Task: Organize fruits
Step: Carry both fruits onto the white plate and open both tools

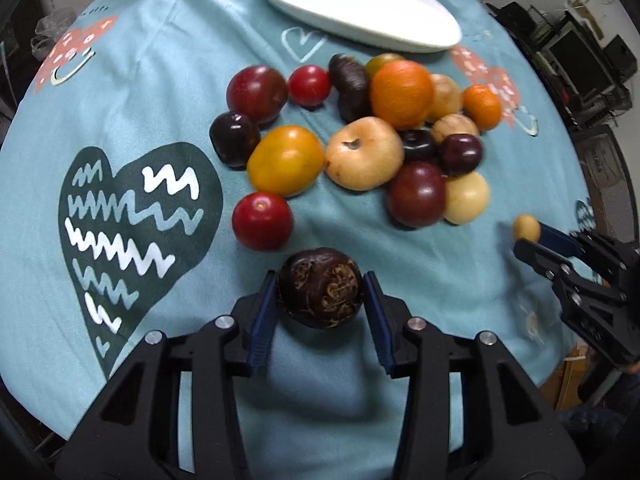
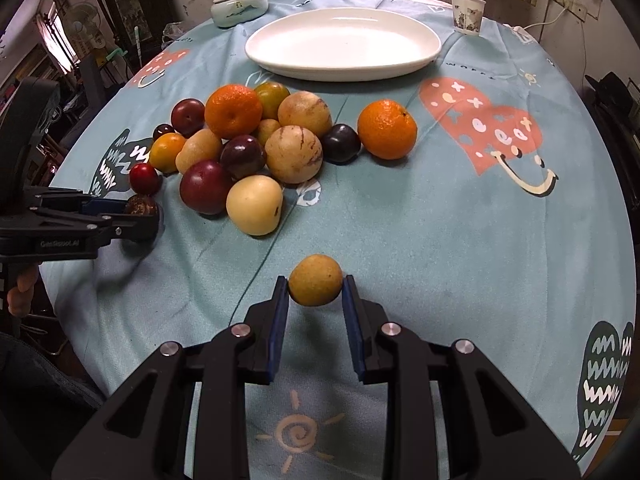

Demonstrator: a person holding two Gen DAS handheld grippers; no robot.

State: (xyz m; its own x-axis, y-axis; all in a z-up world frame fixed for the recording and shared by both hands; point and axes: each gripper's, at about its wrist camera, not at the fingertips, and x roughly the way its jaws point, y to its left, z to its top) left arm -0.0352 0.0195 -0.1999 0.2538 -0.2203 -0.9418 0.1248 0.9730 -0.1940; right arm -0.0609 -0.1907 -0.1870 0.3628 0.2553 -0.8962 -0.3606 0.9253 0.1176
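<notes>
Both grippers loaded, 1 fruit each, above the cloth.
L gripper (image 1: 320, 292) clamps a dark purple fruit (image 1: 320, 292) w/ rough brown patches; R gripper (image 2: 315, 286) pinches a small yellow-brown fruit (image 2: 315, 286). Fruit pile (image 2: 256, 144) lies ahead on the teal tablecloth (image 2: 440, 220): 2 oranges, approx 4 pale tan fruits, several dark plums, 2 small red ones; exact tally unclear, some overlap. Beyond the pile: 1 white oval plate (image 2: 344, 44), bare. Behind it 1 lidded ceramic jar (image 2: 239, 6) and 1 paper cup (image 2: 467, 14).
</notes>
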